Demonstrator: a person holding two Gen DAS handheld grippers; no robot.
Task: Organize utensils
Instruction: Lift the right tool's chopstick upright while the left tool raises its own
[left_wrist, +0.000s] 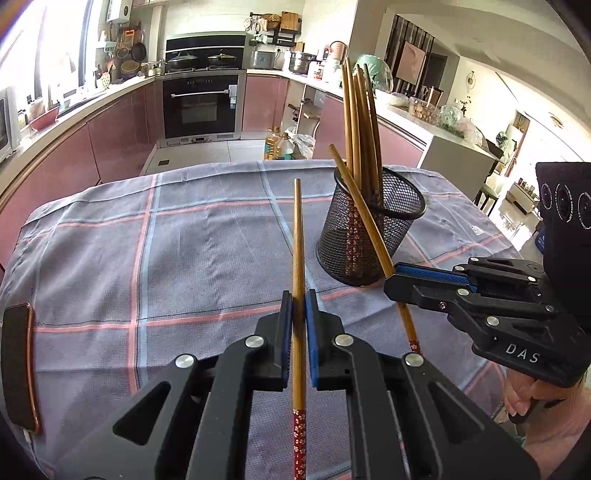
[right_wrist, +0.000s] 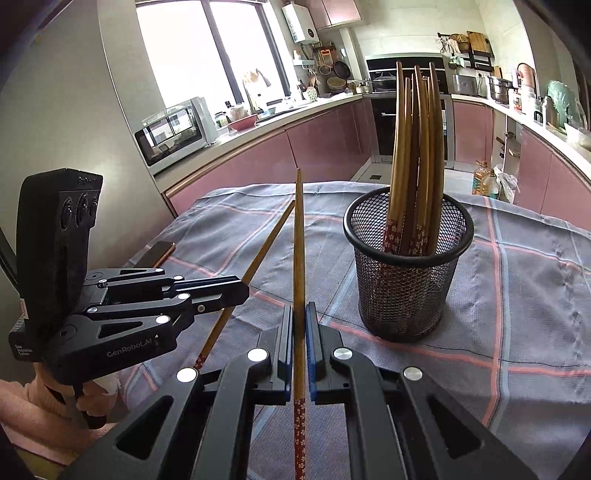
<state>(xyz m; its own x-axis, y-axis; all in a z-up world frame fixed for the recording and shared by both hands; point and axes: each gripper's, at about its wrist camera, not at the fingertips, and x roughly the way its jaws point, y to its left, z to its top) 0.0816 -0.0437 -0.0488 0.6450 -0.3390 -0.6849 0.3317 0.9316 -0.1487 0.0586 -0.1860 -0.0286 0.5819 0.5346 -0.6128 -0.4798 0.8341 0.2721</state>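
Both claws, left (left_wrist: 299, 295) and right (right_wrist: 299, 310), pinch chopsticks above bare tablecloth (left_wrist: 184, 258) beside the mesh cup (left_wrist: 369, 236).

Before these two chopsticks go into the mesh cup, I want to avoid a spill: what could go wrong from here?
1. The mesh cup already holds a bundle of chopsticks leaning together; a new one pushed in could snag on them or tip the cup.
2. Each tongs holds only one thin chopstick, left and right, gripped low near its patterned end, so it may pivot or slip.
3. The two long tips sit close together and could cross.
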